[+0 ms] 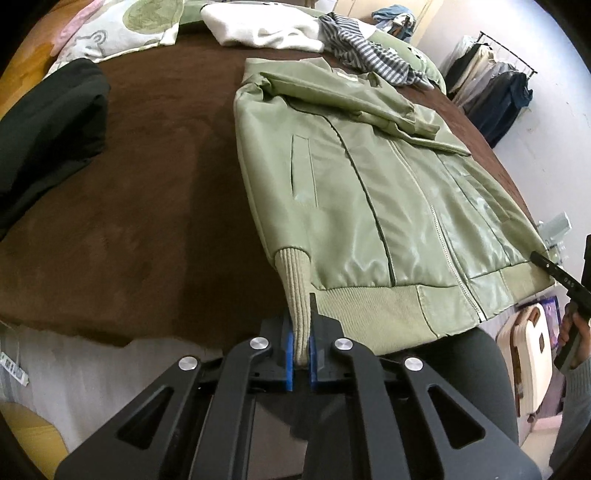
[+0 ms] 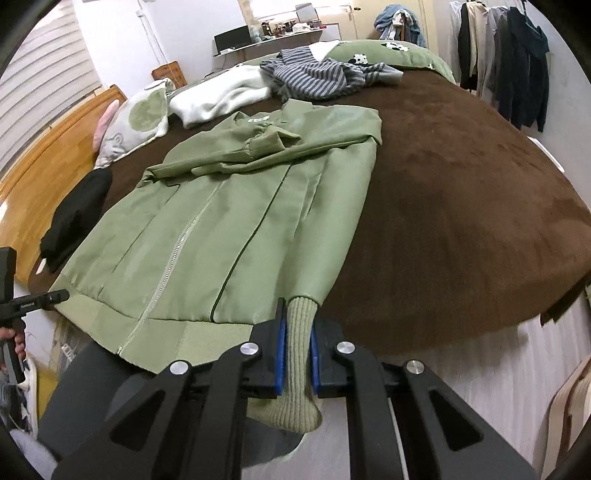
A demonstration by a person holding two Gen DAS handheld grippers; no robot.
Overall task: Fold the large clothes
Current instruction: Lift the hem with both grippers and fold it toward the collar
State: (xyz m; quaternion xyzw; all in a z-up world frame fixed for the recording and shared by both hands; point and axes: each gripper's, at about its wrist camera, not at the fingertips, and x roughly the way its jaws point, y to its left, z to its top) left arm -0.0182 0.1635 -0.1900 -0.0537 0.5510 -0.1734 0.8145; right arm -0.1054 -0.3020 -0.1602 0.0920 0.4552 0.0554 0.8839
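A light green zip jacket (image 1: 388,206) lies front-up on the brown bed cover (image 1: 147,206), with its ribbed hem at the near edge and one sleeve folded across its chest. My left gripper (image 1: 301,325) is shut on a ribbed cuff (image 1: 297,291) at the jacket's lower left corner. In the right wrist view the jacket (image 2: 221,229) lies to the left, and my right gripper (image 2: 297,332) is shut on the other ribbed cuff (image 2: 299,332), which hangs through the fingers. Each gripper shows at the edge of the other's view: the right (image 1: 565,284), the left (image 2: 33,301).
A black garment (image 1: 48,133) lies at the bed's left. A white garment (image 1: 258,26), a striped one (image 1: 369,51) and pillows (image 1: 122,29) lie at the far end. A clothes rack (image 2: 506,55) stands by the right wall. A wooden headboard (image 2: 48,155) lines the left.
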